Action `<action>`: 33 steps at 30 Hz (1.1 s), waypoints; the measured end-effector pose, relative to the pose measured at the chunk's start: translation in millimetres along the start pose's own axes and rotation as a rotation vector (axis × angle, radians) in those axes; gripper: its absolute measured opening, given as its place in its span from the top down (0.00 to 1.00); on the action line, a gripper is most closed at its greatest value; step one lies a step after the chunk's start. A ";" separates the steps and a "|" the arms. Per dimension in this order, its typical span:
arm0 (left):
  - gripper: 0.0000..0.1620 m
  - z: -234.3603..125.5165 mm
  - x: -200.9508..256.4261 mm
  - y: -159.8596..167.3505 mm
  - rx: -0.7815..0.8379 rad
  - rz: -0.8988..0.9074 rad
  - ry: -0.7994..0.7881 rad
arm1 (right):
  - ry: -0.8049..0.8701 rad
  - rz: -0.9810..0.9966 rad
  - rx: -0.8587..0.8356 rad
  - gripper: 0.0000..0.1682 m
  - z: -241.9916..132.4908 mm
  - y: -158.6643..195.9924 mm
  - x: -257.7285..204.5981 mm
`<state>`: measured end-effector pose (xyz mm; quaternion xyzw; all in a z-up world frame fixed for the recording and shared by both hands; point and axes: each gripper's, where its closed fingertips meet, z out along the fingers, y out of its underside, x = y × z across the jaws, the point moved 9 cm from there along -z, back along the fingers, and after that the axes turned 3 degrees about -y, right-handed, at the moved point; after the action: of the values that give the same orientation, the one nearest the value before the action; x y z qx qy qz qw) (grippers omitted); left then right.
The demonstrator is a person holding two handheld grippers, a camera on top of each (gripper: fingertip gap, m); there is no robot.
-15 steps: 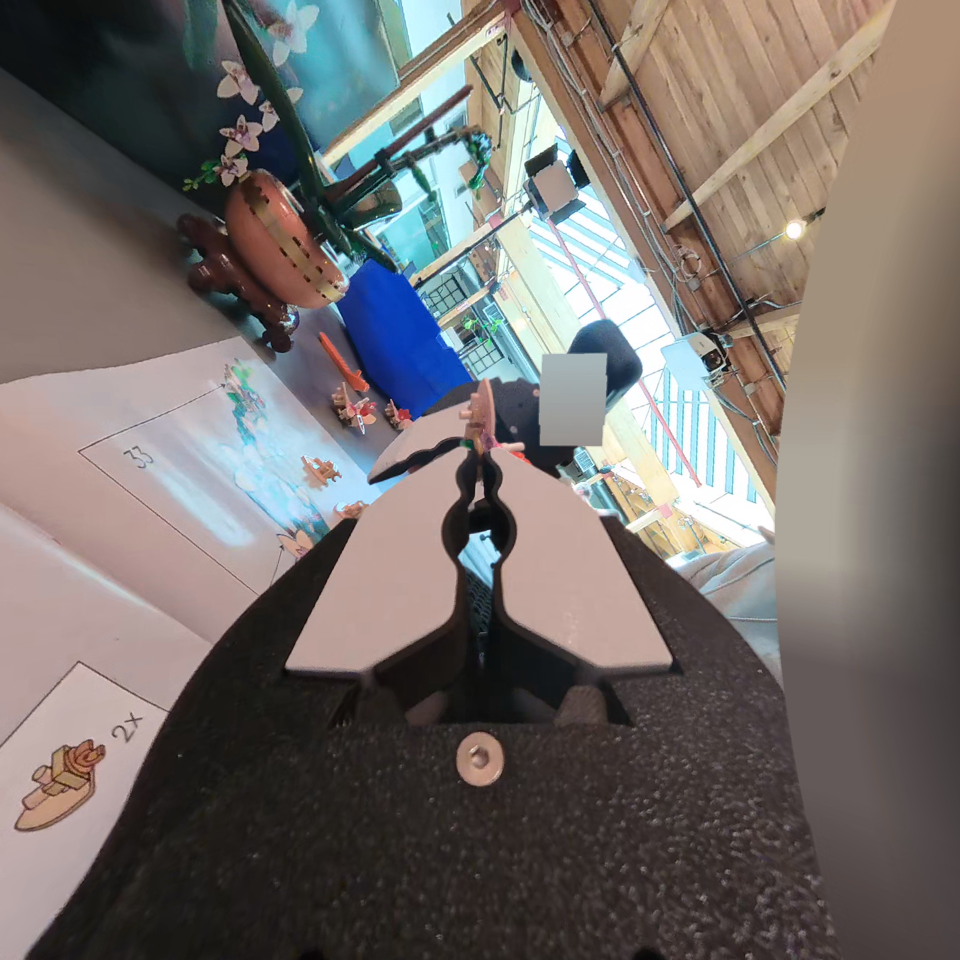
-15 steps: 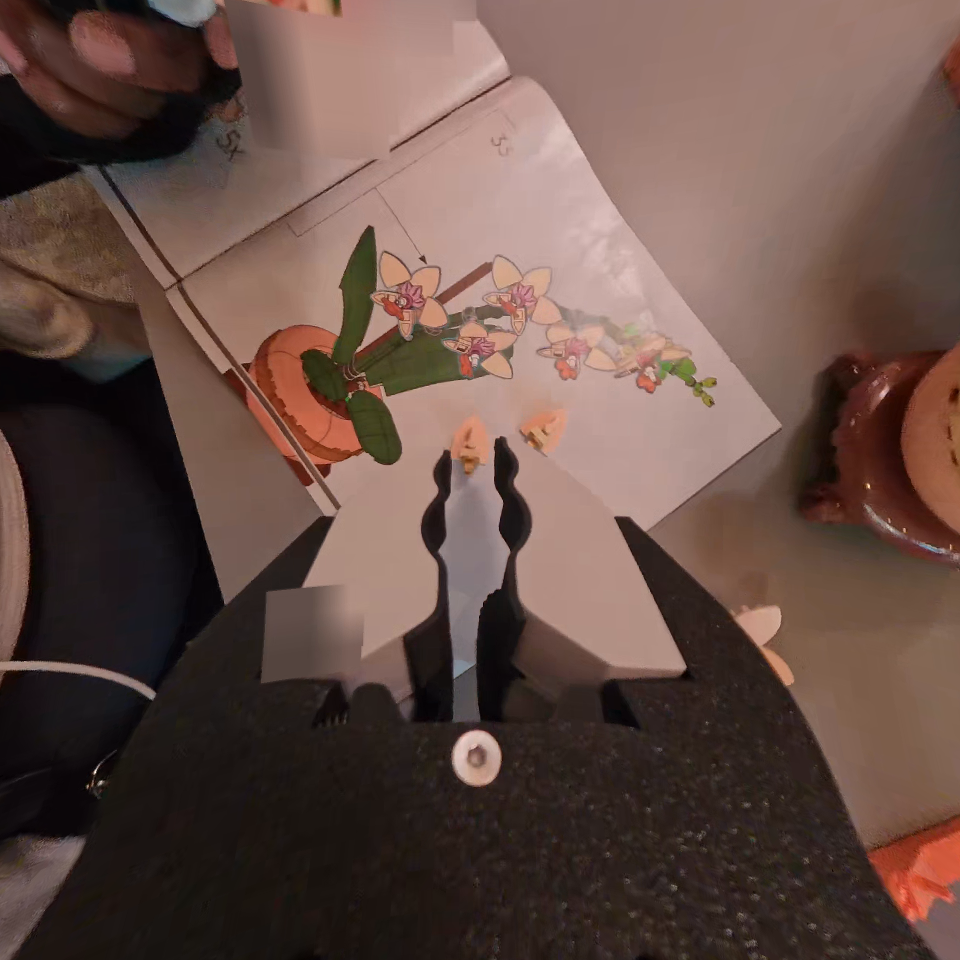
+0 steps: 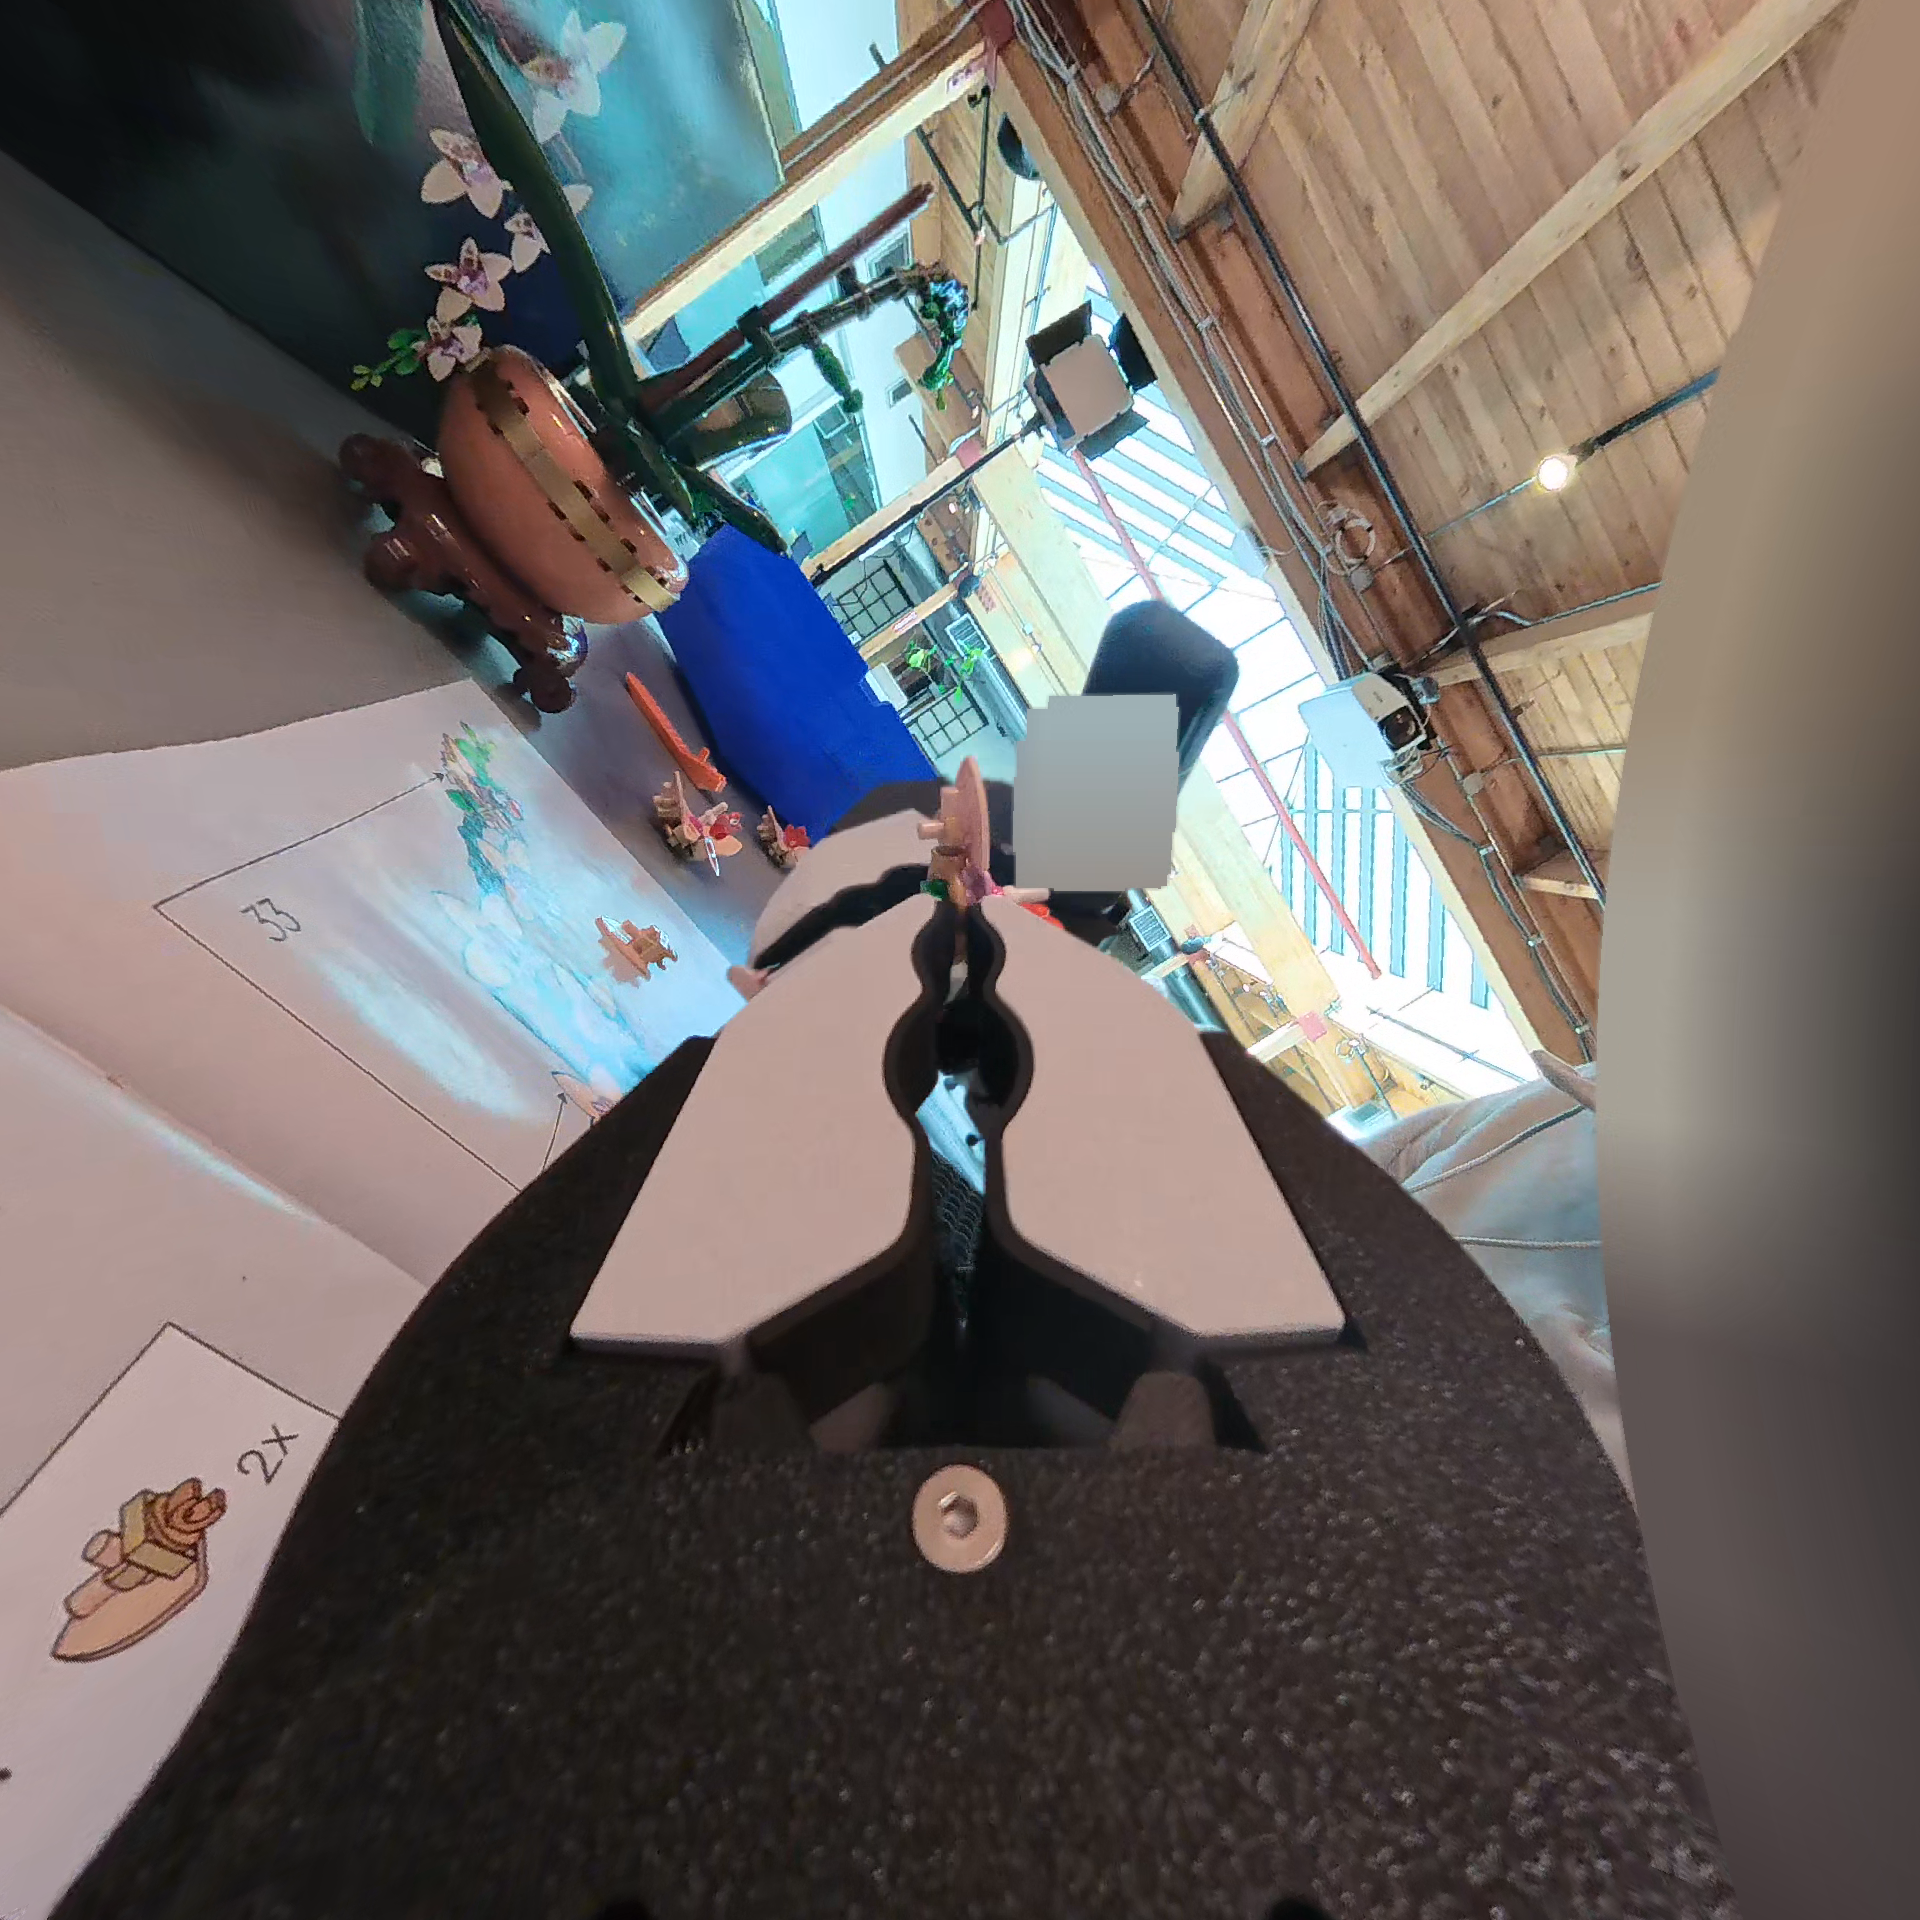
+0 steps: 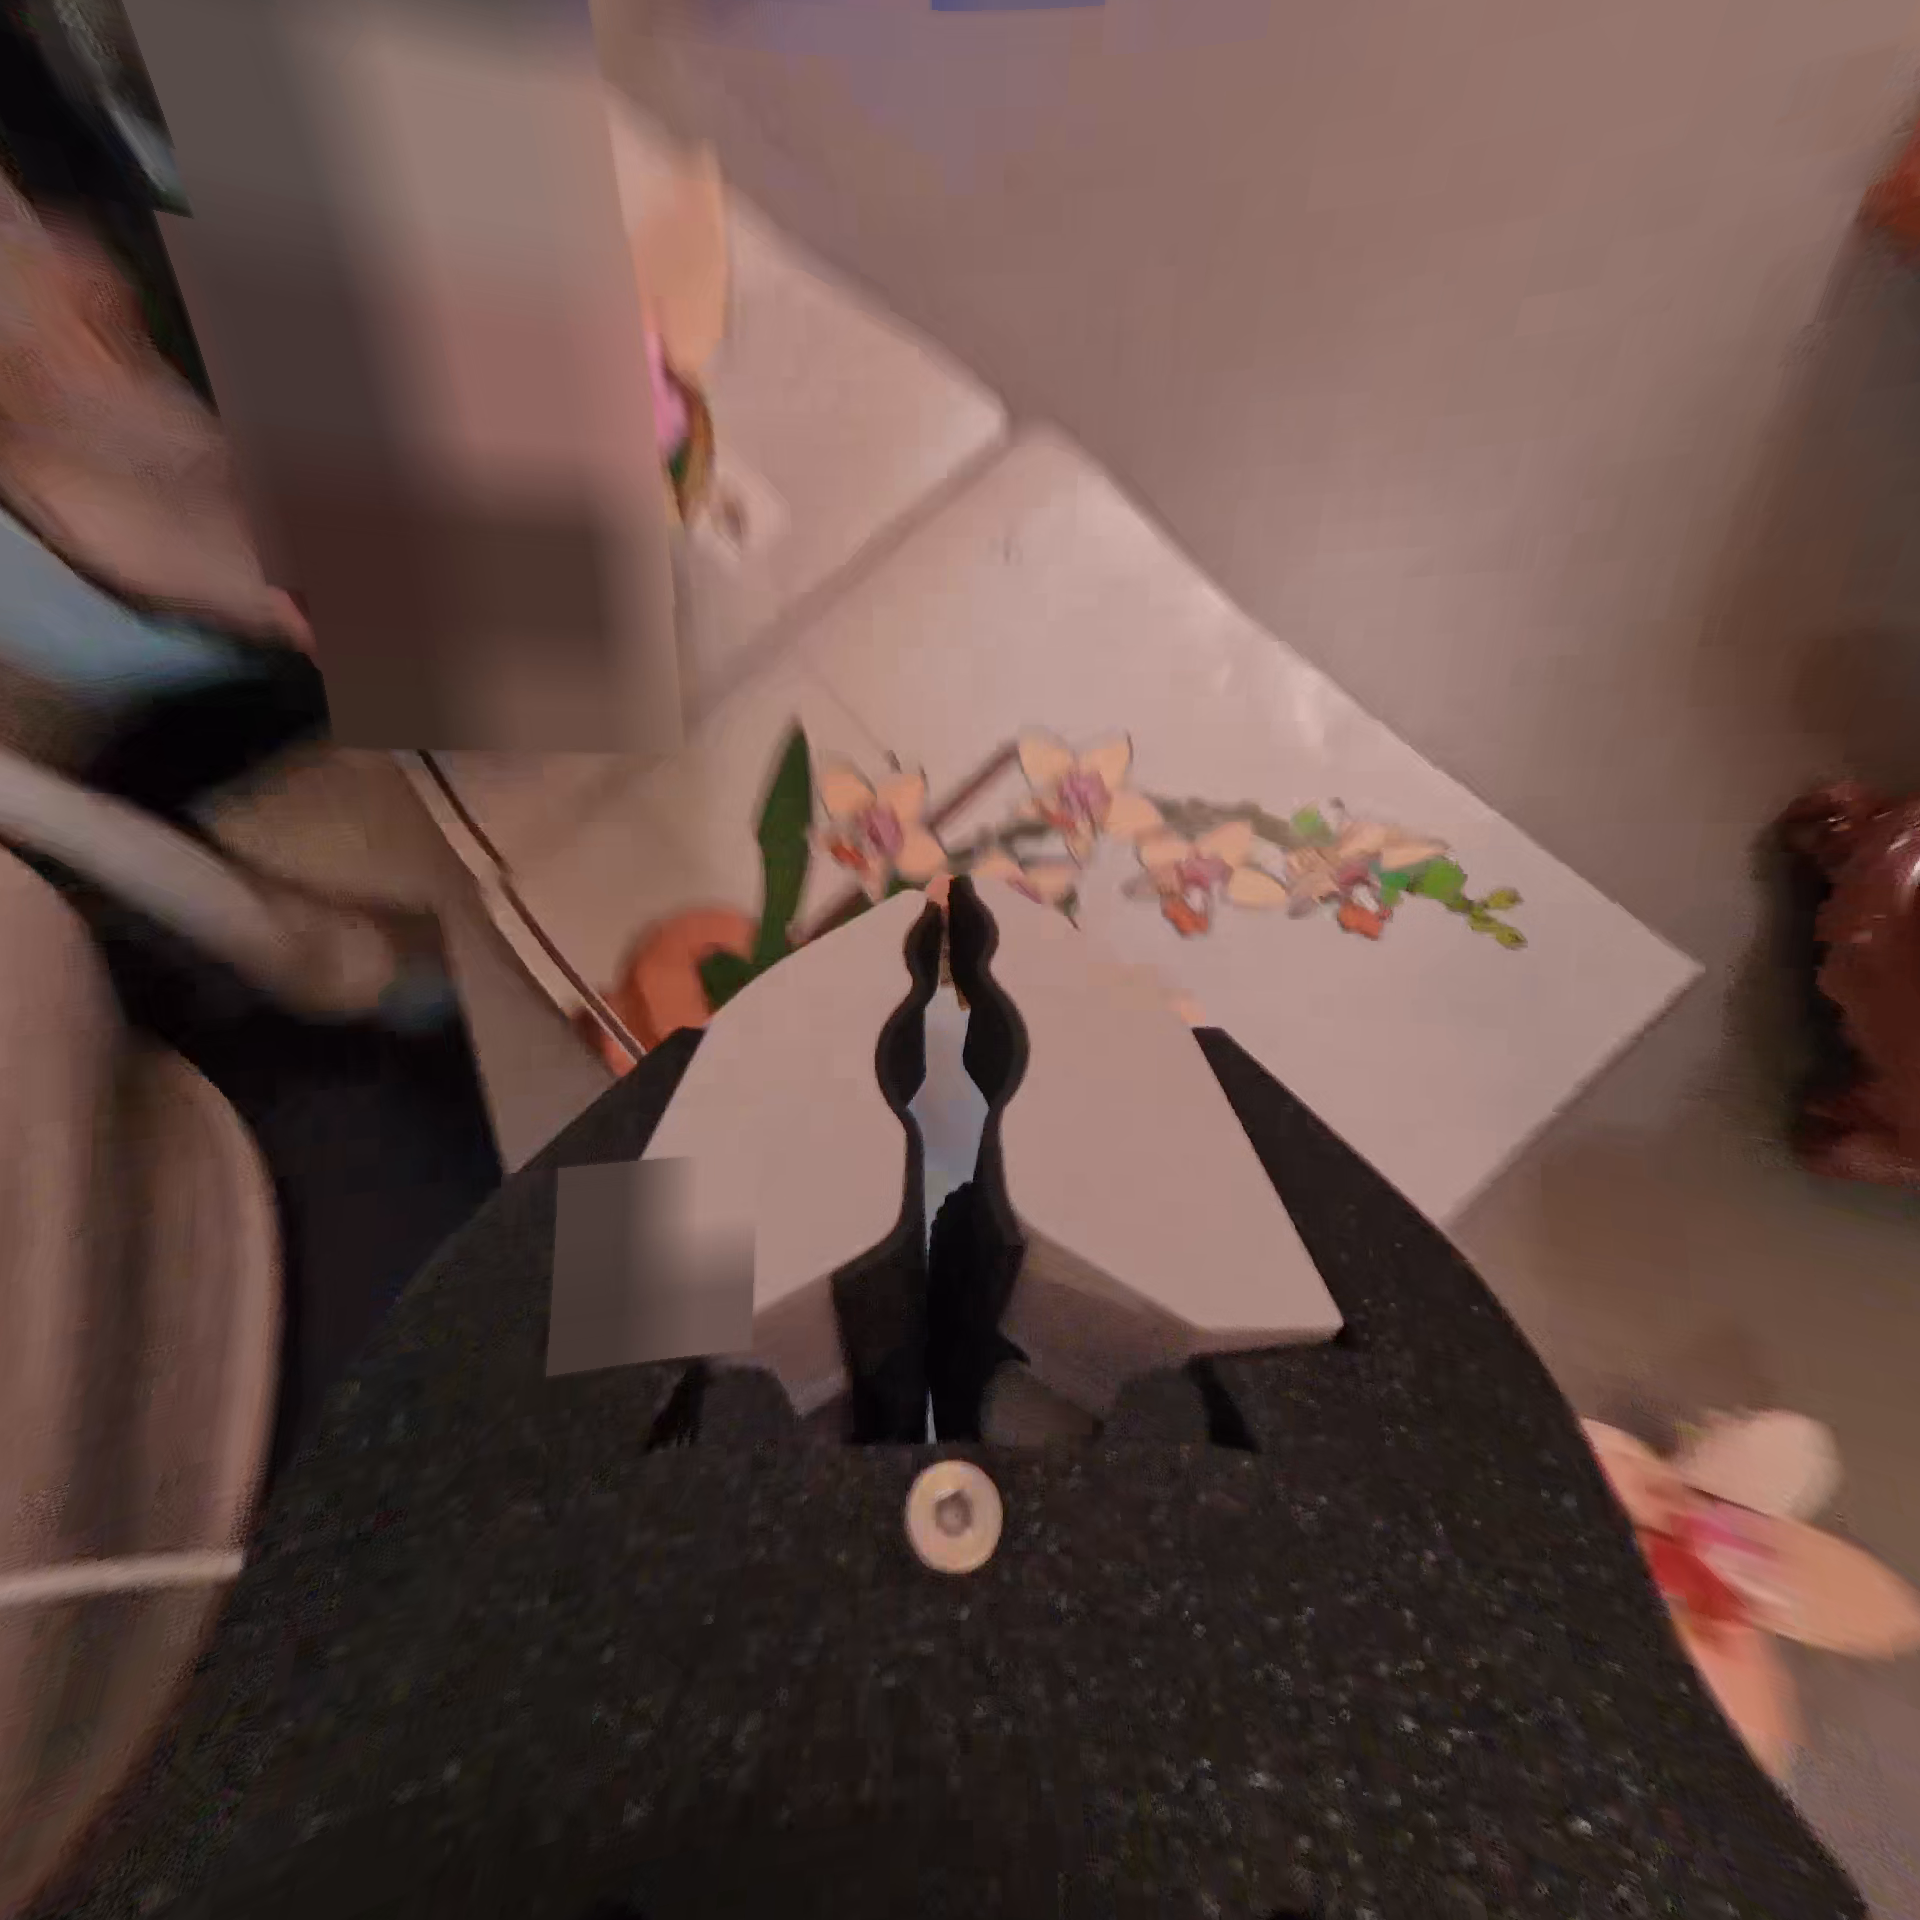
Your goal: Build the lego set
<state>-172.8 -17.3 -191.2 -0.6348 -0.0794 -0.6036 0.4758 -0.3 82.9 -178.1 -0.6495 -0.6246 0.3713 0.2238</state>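
Left wrist view: left hand-held gripper pinches flower piece, petal pointing away.

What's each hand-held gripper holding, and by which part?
Left hand-held gripper: small flower assembly, pinched at its lower end, petal sticking up. Right hand-held gripper: a small pale petal piece at the tips; grip point too blurred.

The right wrist view is smeared by motion: a tiny peach piece at the right gripper tips may be pinched, its shape unreadable. A blurred flower runs off the right edge. In the left wrist view, the instruction booklet lies partly hidden behind the left gripper.
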 end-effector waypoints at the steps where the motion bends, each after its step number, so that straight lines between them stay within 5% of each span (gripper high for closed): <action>1: 0.99 -0.3 -0.1 -0.1 0.004 0.000 0.000 | -0.018 0.084 0.107 0.99 -0.9 2.2 -1.2; 4: 0.99 0.7 1.1 1.0 -0.006 0.021 -0.005 | 0.051 0.217 0.210 0.99 -0.1 20.7 -3.8; 9: 0.99 1.9 2.4 2.5 -0.023 0.044 -0.012 | 0.279 0.191 0.078 0.97 -13.7 51.9 -15.4; 17: 0.99 2.9 3.9 3.8 -0.036 0.066 -0.015 | 0.252 0.174 -0.081 0.93 -53.0 77.3 -29.8; 23: 0.99 3.1 4.6 4.5 -0.043 0.075 -0.020 | 0.165 -0.017 -0.324 0.89 -69.0 51.4 -16.5; 26: 0.99 3.9 4.6 6.0 -0.065 0.059 -0.019 | 0.064 -0.287 -0.429 0.91 -70.6 54.9 -16.1; 29: 0.99 6.8 5.1 8.0 -0.110 0.050 -0.015 | 0.020 -0.627 -0.362 0.89 -74.0 50.2 -7.9; 33: 0.99 12.8 8.7 12.5 -0.201 0.068 -0.004 | -0.146 -0.798 -0.351 0.92 -66.4 37.8 6.7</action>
<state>-153.2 -19.1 -188.0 -0.6826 0.0022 -0.5909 0.4300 74.3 96.4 -166.5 -0.3578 -0.8943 0.1890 0.1910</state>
